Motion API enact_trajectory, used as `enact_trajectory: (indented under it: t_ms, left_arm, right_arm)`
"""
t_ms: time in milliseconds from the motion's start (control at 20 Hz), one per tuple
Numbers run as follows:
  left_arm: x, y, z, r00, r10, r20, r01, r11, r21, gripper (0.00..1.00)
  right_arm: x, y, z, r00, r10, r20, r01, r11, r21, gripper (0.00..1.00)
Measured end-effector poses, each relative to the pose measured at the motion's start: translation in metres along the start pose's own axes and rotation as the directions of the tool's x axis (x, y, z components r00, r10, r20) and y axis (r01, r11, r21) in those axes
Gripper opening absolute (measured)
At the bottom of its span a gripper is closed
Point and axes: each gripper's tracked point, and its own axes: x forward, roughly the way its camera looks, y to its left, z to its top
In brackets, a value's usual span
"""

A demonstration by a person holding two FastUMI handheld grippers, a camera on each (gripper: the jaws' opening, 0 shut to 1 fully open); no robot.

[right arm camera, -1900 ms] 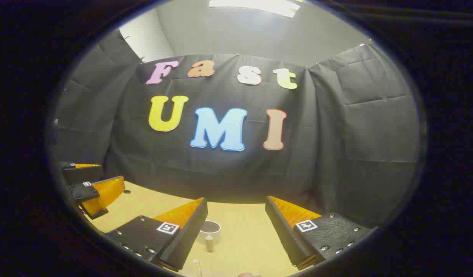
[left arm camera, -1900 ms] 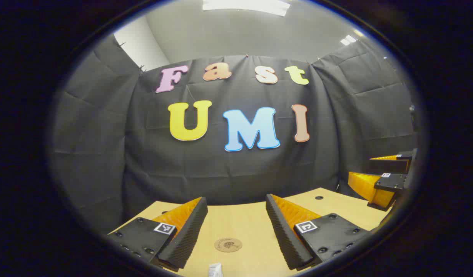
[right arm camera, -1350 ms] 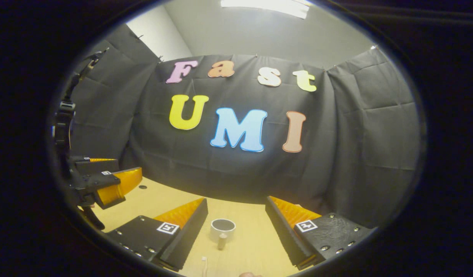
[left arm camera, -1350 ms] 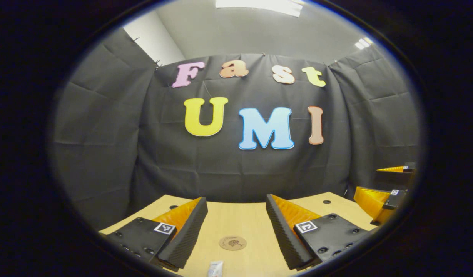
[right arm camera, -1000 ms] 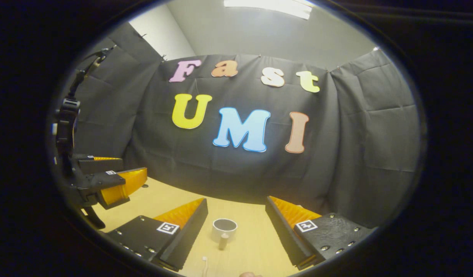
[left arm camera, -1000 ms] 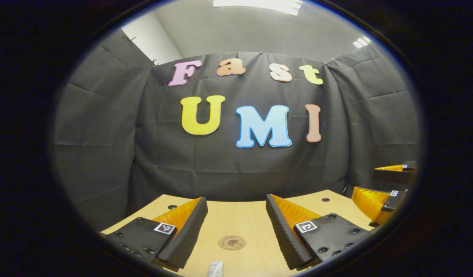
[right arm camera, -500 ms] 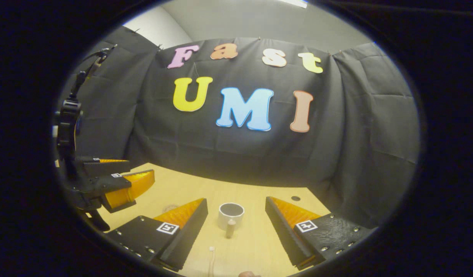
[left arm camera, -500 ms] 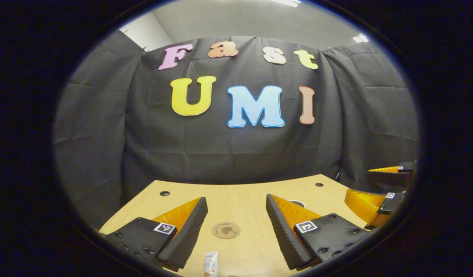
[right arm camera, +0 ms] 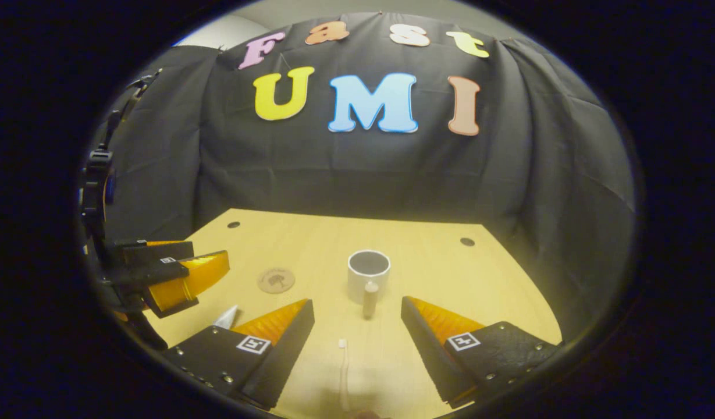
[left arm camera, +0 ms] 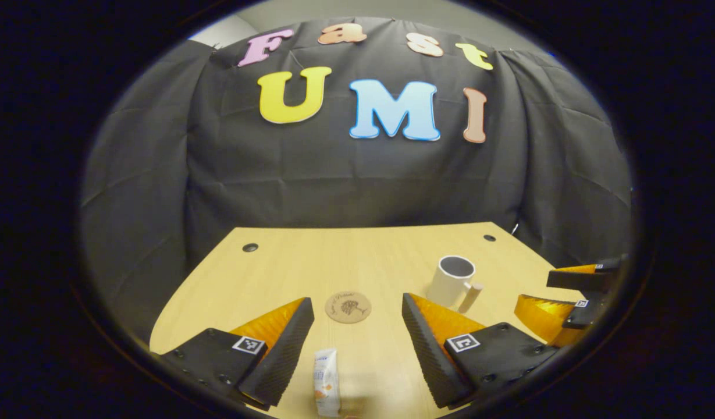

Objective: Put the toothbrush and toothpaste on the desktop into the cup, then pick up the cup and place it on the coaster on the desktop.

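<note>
Inventory of the tabletop (left arm camera: pixel 276 267), by count:
- Cup (left arm camera: pixel 450 280), white with a handle: one.
- Coaster (left arm camera: pixel 348 306), round, brown: one.
- Toothpaste (left arm camera: pixel 326 382) tube: one.
- Toothbrush (right arm camera: pixel 342 366): one.
- Round holes (left arm camera: pixel 250 247) near the tabletop's far corners: two.
- Grippers: two, a left gripper (left arm camera: pixel 357 337) and a right gripper (right arm camera: pixel 357 337), two fingers each.

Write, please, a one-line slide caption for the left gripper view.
Open left gripper above wooden desk: toothpaste tube between its fingers, round cork coaster, white cup beyond.
</note>
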Motion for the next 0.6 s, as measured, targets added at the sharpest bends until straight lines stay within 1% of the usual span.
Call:
enact_trajectory:
  t_ms: [100,250,400,500,600]
  left_arm:
    - [0.003,0.002,-0.013,0.999,-0.001,-0.052,0.001,1.0,-0.004,0.99]
    - [0.008,0.003,-0.035,0.991,-0.007,-0.137,0.005,1.0,-0.015,0.97]
    - [0.011,0.002,-0.056,0.978,-0.017,-0.209,0.014,1.0,-0.017,0.97]
    - [0.011,0.006,-0.074,0.962,-0.018,-0.274,0.011,1.0,-0.026,0.97]
    - [0.014,0.011,-0.09,0.94,-0.018,-0.341,0.006,0.999,-0.039,0.97]
  right_arm:
    - [0.007,0.002,-0.017,0.998,0.005,-0.069,-0.005,1.0,0.008,0.94]
    - [0.014,0.005,-0.041,0.985,0.023,-0.17,-0.019,0.999,0.029,0.95]
    - [0.018,0.013,-0.061,0.963,0.069,-0.259,-0.049,0.995,0.082,0.95]
    - [0.022,0.017,-0.074,0.947,0.086,-0.311,-0.057,0.993,0.1,0.95]
    - [0.019,0.017,-0.095,0.919,0.094,-0.384,-0.057,0.993,0.106,0.96]
